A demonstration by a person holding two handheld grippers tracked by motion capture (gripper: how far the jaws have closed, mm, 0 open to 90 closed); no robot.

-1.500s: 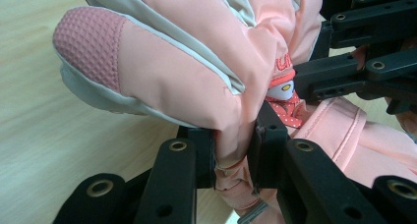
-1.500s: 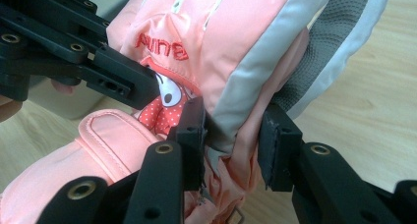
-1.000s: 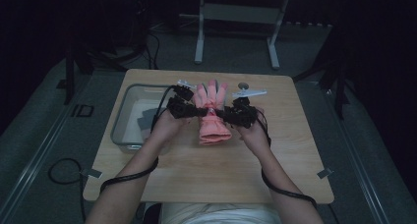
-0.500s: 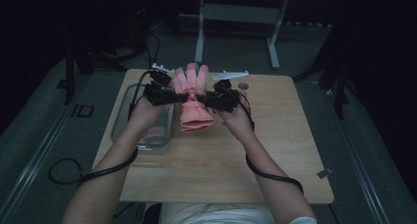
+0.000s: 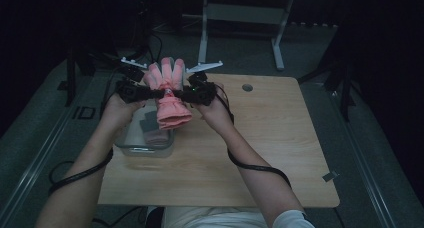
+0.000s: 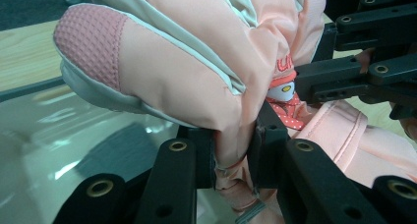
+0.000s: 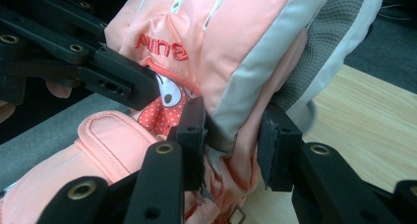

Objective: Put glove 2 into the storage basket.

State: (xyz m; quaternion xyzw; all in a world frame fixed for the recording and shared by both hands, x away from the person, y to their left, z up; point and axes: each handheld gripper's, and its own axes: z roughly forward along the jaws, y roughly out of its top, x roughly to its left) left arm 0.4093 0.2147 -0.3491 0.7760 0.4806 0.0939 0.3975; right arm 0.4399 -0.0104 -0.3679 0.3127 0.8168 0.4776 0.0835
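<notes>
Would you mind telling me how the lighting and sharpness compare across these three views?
High view: dim, surroundings nearly black, only the table and pink glove stand out. Left gripper view: bright, glove sharp, glare on the clear bin below. Right gripper view: evenly lit, glove crisp, the nearest claw parts slightly soft.

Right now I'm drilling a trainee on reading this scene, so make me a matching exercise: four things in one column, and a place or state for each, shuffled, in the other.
Things:
1. pink glove
2. clear bin
3. left gripper
4. round hole in the table

Places or states:
A. on the table's left side, under the glove
B. held up between both grippers
C. near the far edge, right of the hands
D. jaws shut on the glove's edge

Pairs: 1-B, 2-A, 3-D, 4-C. The right gripper likewise pinches the glove.
</notes>
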